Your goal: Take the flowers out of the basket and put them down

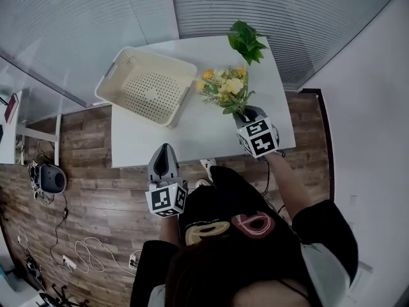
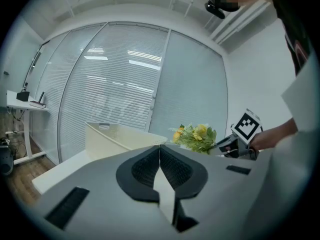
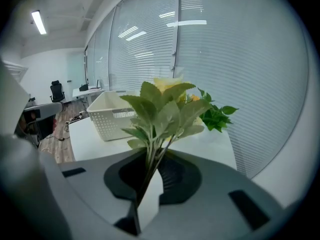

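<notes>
White table [image 1: 192,139] with basket [image 1: 137,82], wooden floor [image 1: 96,203]

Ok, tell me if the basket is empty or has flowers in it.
Empty. The basket shows only its bare perforated floor; the flowers are outside it, stems clamped in the right gripper.

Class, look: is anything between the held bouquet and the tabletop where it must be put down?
Nothing visible. The right gripper holds the bouquet over bare table; the basket stands left, the leafy sprig farther back.
</notes>
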Tool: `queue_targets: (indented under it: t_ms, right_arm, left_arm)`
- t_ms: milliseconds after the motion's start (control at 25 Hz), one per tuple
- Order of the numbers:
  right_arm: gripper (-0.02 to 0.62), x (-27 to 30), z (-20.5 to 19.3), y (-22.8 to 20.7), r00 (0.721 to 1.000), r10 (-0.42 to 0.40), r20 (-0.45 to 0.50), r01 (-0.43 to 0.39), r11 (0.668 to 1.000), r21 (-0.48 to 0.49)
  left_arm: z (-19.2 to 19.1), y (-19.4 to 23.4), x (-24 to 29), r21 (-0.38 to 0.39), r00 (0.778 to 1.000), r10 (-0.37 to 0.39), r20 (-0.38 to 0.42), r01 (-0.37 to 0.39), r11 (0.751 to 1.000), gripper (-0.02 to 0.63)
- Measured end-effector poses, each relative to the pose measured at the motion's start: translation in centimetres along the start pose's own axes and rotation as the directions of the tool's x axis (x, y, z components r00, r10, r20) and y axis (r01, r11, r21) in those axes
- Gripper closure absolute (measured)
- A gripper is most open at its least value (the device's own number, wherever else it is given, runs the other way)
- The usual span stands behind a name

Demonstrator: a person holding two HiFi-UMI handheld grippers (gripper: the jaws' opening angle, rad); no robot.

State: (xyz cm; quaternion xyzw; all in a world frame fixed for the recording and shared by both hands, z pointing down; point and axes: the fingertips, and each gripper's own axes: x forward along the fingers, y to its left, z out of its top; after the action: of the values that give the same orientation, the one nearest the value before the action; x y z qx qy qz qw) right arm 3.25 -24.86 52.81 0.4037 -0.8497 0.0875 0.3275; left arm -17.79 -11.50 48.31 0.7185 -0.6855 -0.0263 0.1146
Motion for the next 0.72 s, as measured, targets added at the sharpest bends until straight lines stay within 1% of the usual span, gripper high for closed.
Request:
queue_targets:
  t_ms: [280, 560, 720]
  right_arm:
    - [0.549, 2.5, -3.4, -1.4, 0.998, -0.004, -0.07, 0.008, 0.998, 0.066]
    - [0.549, 4.9, -5.8, -1.8, 0.993, 0.006, -0.119, 0.003, 0.997, 0.079]
    - [0.549, 6.3, -6.8, -1.7, 0.988, 0.02, -0.156, -0.011, 0.998, 0.056]
  left_arm:
    - [-0.5, -0.4, 1.2, 0.001, 1.0, -0.011, -0.017, 0.011, 1.0, 0.588]
    - [-0.5, -0.5, 1.9, 0.005, 0.999, -0.016, -0.034, 0.016, 1.0, 0.588]
    - [-0.8, -0.4, 2.4, 0.006, 0.999, -0.014, -0.045, 0.015, 1.0, 0.588]
